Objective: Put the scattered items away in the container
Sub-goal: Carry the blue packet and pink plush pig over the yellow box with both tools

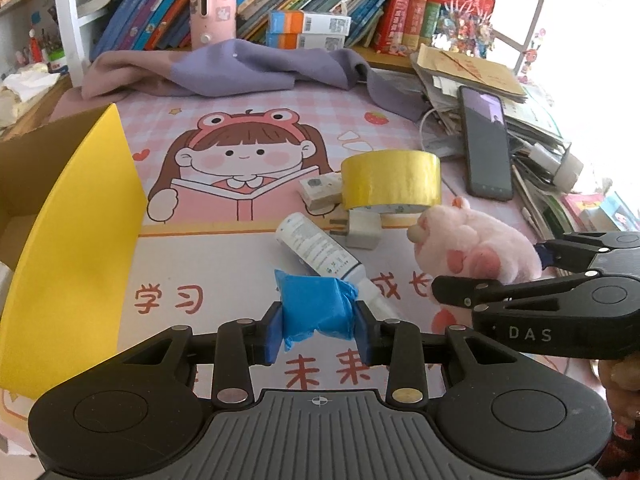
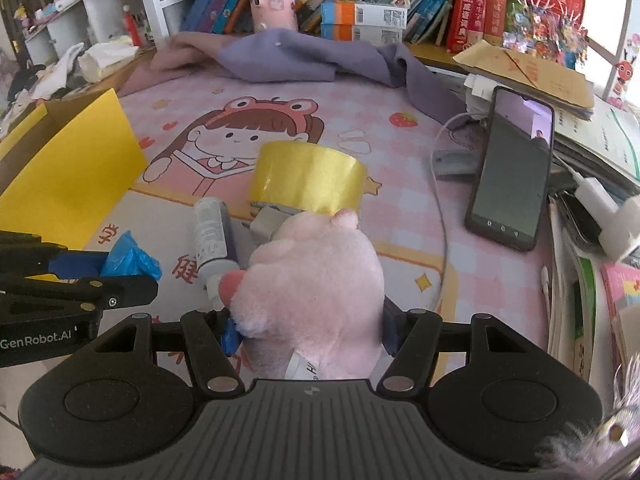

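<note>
My left gripper [image 1: 319, 330] is shut on a crumpled blue plastic packet [image 1: 316, 307], held just above the pink cartoon desk mat [image 1: 224, 252]. The right gripper [image 2: 308, 330] is shut on a pink plush pig [image 2: 312, 292], which fills the space between its blue pads. The same plush pig [image 1: 476, 246] and right gripper [image 1: 500, 276] show at the right of the left wrist view. A white tube [image 1: 320, 250], a white charger plug [image 1: 362, 230], a small printed box [image 1: 320, 192] and a yellow tape roll [image 1: 392, 180] lie on the mat. The yellow cardboard box [image 1: 76, 216] stands open at the left.
A black phone [image 1: 486, 144] leans on a stack of papers and books [image 1: 472, 72] at the right, with a white cable and adapter [image 2: 604, 208] beside it. A purple cloth [image 1: 240, 68] lies at the back before a bookshelf [image 1: 280, 0].
</note>
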`<state>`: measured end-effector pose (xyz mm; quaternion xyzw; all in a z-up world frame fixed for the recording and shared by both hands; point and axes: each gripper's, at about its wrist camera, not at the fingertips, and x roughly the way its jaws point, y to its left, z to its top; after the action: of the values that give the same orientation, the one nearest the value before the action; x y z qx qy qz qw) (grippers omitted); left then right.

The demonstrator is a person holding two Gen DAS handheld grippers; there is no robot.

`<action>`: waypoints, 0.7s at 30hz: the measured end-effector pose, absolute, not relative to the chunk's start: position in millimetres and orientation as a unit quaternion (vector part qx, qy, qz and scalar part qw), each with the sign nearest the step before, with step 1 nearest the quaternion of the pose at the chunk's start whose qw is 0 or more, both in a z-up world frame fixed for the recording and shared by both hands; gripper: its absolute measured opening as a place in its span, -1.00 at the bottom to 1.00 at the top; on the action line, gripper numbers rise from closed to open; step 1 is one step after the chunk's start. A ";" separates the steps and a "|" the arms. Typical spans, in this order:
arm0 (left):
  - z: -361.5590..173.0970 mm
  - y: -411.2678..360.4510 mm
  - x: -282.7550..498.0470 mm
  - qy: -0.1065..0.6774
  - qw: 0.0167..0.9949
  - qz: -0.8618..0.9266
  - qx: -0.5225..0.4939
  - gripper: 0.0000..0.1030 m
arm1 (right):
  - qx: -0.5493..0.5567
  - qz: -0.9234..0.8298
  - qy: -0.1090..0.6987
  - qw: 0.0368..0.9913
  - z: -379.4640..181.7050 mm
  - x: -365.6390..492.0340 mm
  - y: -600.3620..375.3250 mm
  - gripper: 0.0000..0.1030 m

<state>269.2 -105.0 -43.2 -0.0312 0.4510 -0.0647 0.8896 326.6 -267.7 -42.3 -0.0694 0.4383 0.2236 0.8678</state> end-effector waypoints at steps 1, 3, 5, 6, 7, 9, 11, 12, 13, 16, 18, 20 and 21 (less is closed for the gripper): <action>-43.3 -103.9 267.1 0.449 0.890 -0.070 -0.031 -0.34 | -0.070 0.221 0.440 0.868 -42.6 324.3 -266.9 0.18; -43.8 -100.3 262.6 0.446 0.891 -0.080 -0.033 -0.35 | -0.072 0.211 0.442 0.869 -42.9 318.8 -264.1 0.18; -43.4 -94.5 257.1 0.441 0.892 -0.089 -0.038 -0.35 | -0.079 0.198 0.443 0.871 -42.0 312.9 -260.5 0.18; -42.7 -92.0 254.7 0.438 0.893 -0.093 -0.041 -0.35 | -0.082 0.191 0.444 0.872 -41.2 310.2 -259.0 0.18; -41.8 -88.8 251.6 0.434 0.895 -0.097 -0.043 -0.35 | -0.083 0.186 0.445 0.872 -40.2 307.3 -257.6 0.18; -39.5 -82.3 245.8 0.426 0.897 -0.106 -0.047 -0.35 | -0.088 0.174 0.444 0.874 -37.7 300.4 -253.6 0.18; -38.2 -76.1 239.2 0.419 0.899 -0.116 -0.049 -0.36 | -0.093 0.166 0.442 0.877 -35.2 290.9 -248.0 0.18; -37.9 -73.1 235.7 0.416 0.900 -0.121 -0.050 -0.36 | -0.095 0.163 0.440 0.878 -34.3 285.8 -245.1 0.18; -37.8 -70.5 231.5 0.414 0.900 -0.126 -0.051 -0.36 | -0.098 0.158 0.438 0.879 -33.1 280.3 -242.2 0.18; -38.1 -62.2 215.5 0.411 0.899 -0.141 -0.057 -0.36 | -0.098 0.142 0.436 0.883 -30.9 264.6 -235.9 0.18; -37.3 -56.4 203.8 0.407 0.899 -0.148 -0.057 -0.36 | -0.095 0.133 0.437 0.885 -30.2 254.0 -232.4 0.18; -35.3 -49.9 192.8 0.404 0.900 -0.152 -0.056 -0.36 | -0.092 0.125 0.435 0.887 -28.7 241.2 -228.5 0.18; -33.9 -45.9 186.2 0.401 0.901 -0.154 -0.056 -0.36 | -0.090 0.123 0.433 0.889 -27.5 233.9 -225.9 0.18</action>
<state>186.2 -45.9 -33.9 -0.0562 0.4012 -0.1535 0.9013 233.9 -225.9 -27.5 -0.0900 0.4328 0.1227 0.8886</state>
